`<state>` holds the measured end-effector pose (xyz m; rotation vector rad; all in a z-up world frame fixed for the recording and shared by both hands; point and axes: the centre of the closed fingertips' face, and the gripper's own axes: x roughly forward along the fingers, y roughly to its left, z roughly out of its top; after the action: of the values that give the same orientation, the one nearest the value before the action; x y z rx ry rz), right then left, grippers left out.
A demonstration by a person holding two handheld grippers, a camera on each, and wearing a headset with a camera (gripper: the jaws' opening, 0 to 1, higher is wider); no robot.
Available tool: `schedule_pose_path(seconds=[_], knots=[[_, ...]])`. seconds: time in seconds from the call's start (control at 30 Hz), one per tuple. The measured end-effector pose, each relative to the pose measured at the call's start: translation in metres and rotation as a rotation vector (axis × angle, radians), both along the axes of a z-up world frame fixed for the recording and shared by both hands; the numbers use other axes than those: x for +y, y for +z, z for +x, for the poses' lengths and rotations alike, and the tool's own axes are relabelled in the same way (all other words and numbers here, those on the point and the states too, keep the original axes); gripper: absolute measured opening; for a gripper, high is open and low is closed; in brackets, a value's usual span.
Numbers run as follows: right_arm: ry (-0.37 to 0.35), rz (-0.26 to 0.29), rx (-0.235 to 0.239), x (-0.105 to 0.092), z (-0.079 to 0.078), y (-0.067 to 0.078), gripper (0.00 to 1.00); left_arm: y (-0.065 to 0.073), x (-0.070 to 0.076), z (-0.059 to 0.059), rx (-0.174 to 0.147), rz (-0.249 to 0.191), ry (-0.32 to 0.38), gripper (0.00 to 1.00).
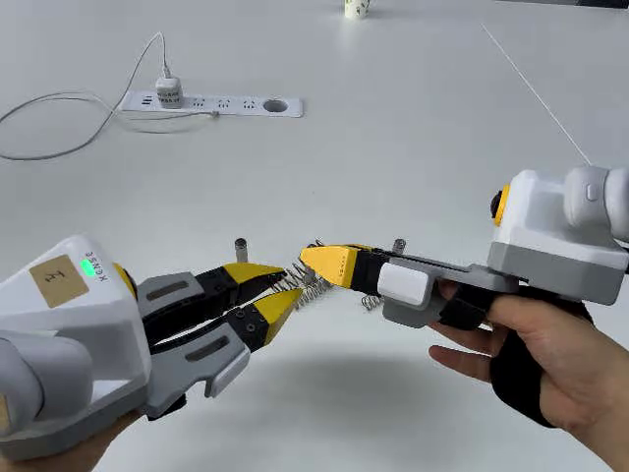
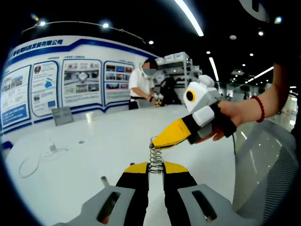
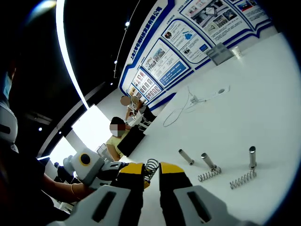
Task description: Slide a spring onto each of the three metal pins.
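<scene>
Head view shows the left gripper (image 1: 283,285) and the right gripper (image 1: 316,262) meeting tip to tip above the white table (image 1: 423,157). Each has its fingers pinched on one end of the same spring (image 1: 307,283), which is held off the surface. In the right gripper view, three metal pins (image 3: 208,160) stand in a row, with two loose springs (image 3: 243,179) lying just beside them; that makes three springs in all. A power strip (image 1: 231,102) with a plugged charger (image 1: 168,90) and a white cable (image 1: 49,103) lies well apart, far left. The tabletop around the pins is open.
</scene>
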<state>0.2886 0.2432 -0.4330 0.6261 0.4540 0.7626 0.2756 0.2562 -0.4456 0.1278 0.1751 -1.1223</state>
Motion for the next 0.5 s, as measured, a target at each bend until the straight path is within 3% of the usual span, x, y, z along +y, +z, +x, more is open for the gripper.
schedule_pose_path(seconds=[0.4, 0.47, 0.5], knots=[[0.015, -0.089, -0.064, 0.007, -0.001, 0.001, 0.12, -0.006, 0.001, 0.003, 0.029, 0.049, 0.013, 0.11], [0.008, -0.105, -0.083, 0.007, 0.001, 0.001, 0.11, -0.012, 0.004, 0.003, 0.066, 0.075, 0.022, 0.12], [0.012, -0.112, -0.086, 0.007, 0.001, 0.001, 0.11, -0.013, 0.005, 0.003, 0.068, 0.086, 0.025, 0.13]])
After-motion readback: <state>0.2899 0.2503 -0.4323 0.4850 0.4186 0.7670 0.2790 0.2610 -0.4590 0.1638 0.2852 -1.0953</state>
